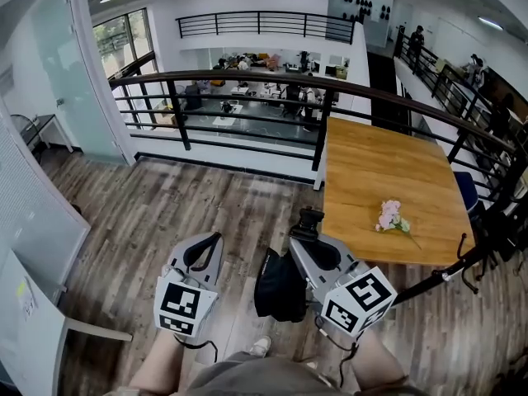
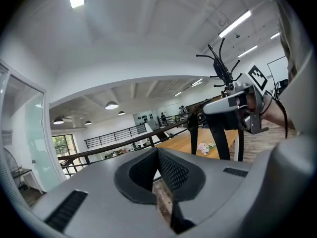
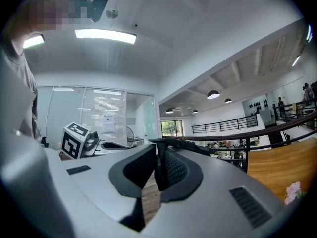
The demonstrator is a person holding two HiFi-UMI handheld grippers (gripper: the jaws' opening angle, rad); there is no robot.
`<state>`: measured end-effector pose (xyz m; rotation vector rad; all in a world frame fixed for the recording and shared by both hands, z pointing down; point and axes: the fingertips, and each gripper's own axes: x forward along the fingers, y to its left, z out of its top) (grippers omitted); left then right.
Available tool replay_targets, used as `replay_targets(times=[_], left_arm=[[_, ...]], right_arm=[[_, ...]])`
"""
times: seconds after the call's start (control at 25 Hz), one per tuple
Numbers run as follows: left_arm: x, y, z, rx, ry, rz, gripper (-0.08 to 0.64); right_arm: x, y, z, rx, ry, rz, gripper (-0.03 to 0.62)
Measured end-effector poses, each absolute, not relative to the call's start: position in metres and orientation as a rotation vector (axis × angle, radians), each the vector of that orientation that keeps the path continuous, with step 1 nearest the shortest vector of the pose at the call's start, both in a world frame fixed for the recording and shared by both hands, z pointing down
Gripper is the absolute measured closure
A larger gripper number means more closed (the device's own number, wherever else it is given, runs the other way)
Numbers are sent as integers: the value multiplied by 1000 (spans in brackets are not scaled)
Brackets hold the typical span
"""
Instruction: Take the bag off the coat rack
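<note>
Wood-plank floor [image 1: 165, 213] runs under both grippers, bounded by a railing [image 1: 247, 77]. Right gripper [image 1: 307, 229] is clamped on the strap [image 3: 183, 145] of the black bag [image 1: 279, 287]. Bag hangs beneath that gripper, well apart from the coat rack [image 1: 450, 271] at right. Left gripper [image 1: 217, 238] is closed with nothing between its jaws, just beside the bag.

The black fabric bag [image 1: 279, 287] hangs at 6 o'clock from the right gripper [image 1: 308, 221]. The gripper's grey body covers the bag's upper right part, and the head view hides how the strap meets the jaws. The black metal coat rack [image 1: 462, 264] is cut off at the 3 o'clock edge, so its base stays unseen. The person's legs [image 1: 247, 374] are cropped at 6 o'clock. A distant standing person [image 1: 417, 38] at 1 o'clock is too small for detail.
</note>
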<state>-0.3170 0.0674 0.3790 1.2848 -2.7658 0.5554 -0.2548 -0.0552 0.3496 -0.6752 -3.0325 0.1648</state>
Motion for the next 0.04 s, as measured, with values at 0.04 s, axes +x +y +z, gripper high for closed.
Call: replay_targets(times=[0.04], left_arm=[[-316,66,379,1289,-2764,555,545]], right_arm=[[-254,-57,349,-670,-3034,163,548]])
